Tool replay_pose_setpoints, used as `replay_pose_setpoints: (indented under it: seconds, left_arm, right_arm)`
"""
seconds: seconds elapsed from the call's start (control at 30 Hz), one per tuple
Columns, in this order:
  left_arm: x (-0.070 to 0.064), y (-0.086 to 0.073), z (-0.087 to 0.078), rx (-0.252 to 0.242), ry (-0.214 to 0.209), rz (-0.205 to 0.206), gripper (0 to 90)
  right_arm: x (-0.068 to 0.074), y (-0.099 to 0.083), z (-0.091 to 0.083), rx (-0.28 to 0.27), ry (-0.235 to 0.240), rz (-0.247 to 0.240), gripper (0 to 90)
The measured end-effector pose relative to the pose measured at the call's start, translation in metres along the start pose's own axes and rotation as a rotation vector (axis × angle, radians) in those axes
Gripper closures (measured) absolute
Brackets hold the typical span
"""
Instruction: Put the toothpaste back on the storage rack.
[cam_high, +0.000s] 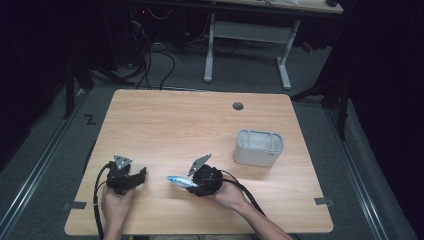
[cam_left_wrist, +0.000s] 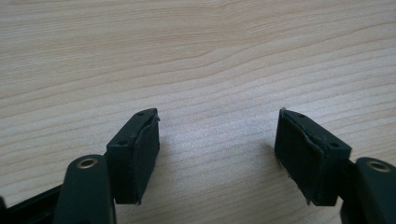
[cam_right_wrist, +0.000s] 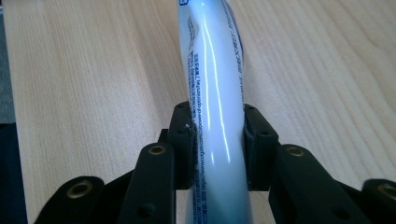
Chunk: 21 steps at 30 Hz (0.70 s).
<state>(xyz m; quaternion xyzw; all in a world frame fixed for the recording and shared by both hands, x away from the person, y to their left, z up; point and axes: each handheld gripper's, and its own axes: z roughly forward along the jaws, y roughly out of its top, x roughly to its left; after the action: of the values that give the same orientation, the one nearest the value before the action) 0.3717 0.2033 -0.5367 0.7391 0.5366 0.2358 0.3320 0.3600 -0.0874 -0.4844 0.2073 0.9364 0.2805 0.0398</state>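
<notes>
Broadly, the wooden tabletop (cam_high: 165, 120) lay bare ahead of both sets of jaws, with a cable hole (cam_high: 238, 106) near its far edge. Well beyond the right gripper (cam_high: 196, 183), off to its far right, stood a grey bin (cam_high: 258, 147), open at the top and upright, probably where the held thing belonged. Nothing stood between the jaws and that bin. The left gripper (cam_left_wrist: 217, 140) rested low over plain wood, its jaws wide apart and empty. The right gripper's jaws were closed on a white and blue tube (cam_right_wrist: 215, 107), which ran forward between the pads (cam_right_wrist: 184, 140) and out past their tips, just above the wood.

A slip seemed the main risk: the tube looked glossy and soft, pinched near one end, so its long free part might sag or swing during a lift and catch the bin's near rim. Squeezing harder might deform it or press its contents out.
</notes>
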Motion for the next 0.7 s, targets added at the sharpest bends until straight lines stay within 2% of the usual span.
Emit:
replay_pose_setpoints:
  seconds: [0.4, 0.7]
  left_arm:
    - [0.0, 0.0, 0.0, 0.0, 0.0, 0.0, 31.3]
    - [0.0, 0.0, 0.0, 0.0, 0.0, 0.0, 31.3]
  right_arm:
    - [-0.014, -0.006, -0.024, -0.097, 0.002, 0.075, 70.0]
    - [-0.017, -0.009, -0.036, -0.136, -0.019, 0.086, 69.9]
